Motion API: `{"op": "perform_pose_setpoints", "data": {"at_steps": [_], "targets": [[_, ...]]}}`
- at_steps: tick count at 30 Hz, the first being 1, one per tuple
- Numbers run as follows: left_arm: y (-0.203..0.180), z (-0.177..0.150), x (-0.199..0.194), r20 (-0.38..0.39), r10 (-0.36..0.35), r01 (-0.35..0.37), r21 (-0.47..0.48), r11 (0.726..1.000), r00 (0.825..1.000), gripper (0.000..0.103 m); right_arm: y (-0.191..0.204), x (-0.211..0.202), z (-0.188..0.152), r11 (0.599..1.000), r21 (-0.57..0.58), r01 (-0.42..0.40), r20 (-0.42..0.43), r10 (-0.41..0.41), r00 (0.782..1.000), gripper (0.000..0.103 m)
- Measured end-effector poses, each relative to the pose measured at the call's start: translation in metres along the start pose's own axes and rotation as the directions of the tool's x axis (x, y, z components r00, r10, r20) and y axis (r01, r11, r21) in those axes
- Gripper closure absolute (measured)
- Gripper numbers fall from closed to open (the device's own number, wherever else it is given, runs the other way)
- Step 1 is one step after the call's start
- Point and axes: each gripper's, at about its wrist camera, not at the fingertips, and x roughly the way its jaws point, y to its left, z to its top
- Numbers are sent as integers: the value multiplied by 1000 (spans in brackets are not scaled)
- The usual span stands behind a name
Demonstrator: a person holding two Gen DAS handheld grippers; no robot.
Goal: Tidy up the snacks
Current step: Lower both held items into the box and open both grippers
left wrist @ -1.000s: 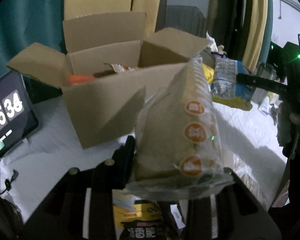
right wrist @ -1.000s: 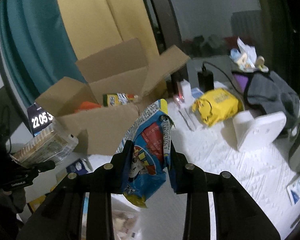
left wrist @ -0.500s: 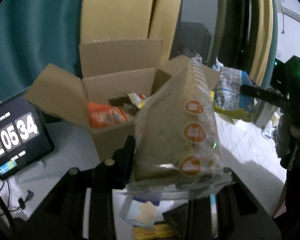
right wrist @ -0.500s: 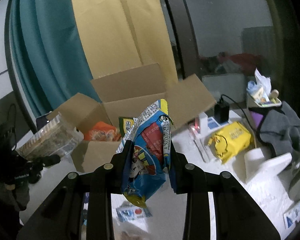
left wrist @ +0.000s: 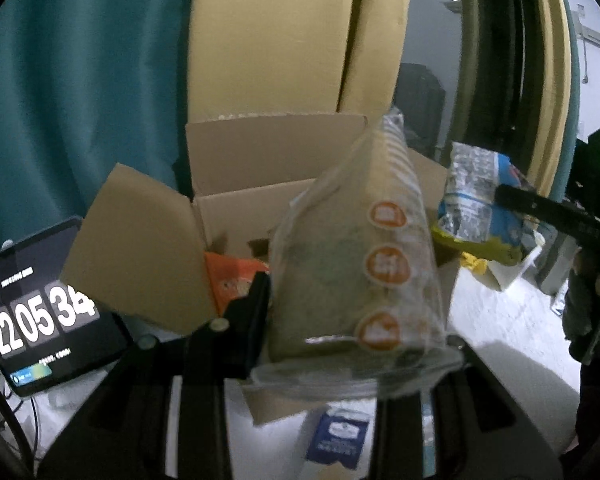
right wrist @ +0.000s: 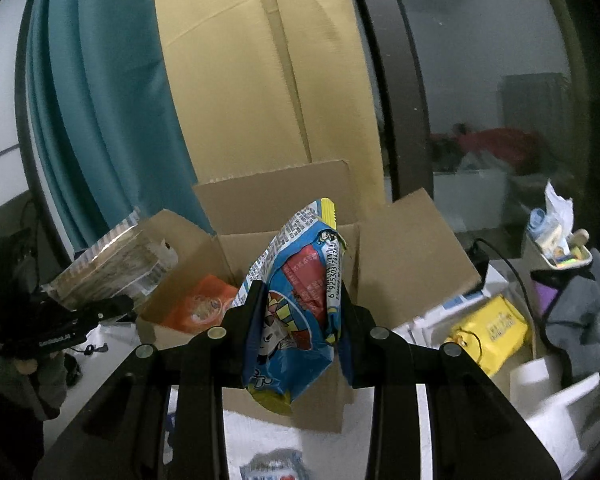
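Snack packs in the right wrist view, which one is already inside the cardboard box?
The orange pack, lying in the box's left side; the others aren't inside it.

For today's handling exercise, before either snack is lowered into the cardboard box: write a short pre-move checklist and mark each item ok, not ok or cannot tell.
1. Left gripper shut on the clear cracker pack: ok.
2. Right gripper shut on the blue snack bag: ok.
3. Cardboard box flaps open: ok.
4. Free room inside beside the orange packet: cannot tell.
5. Both snacks directly over the opening: cannot tell.
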Motion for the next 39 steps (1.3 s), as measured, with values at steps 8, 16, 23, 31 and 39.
{"op": "perform_pose_setpoints", "data": {"at_steps": [8,16,23,31,39], "targets": [[12,11,30,-11,0,0,-23,1000,1000,70,-1,36,10,1000,4,-9,-11,9,1000,69],[17,20,51,-26,4,-5,-20,1000,1000,69,-6,71,18,1000,15,-8,-24,8,1000,69],[18,26,64,-46,-3,1,-39,999,999,39,2,109,29,1000,-30,7,-34,-8,999,68],[19,28,51,-15,-15,14,-60,998,1000,23,13,112,27,996,-87,33,-30,-36,999,44],[15,30,28,24,-21,22,-65,998,1000,22,15,101,30,996,-84,41,-59,-46,997,44]]}}
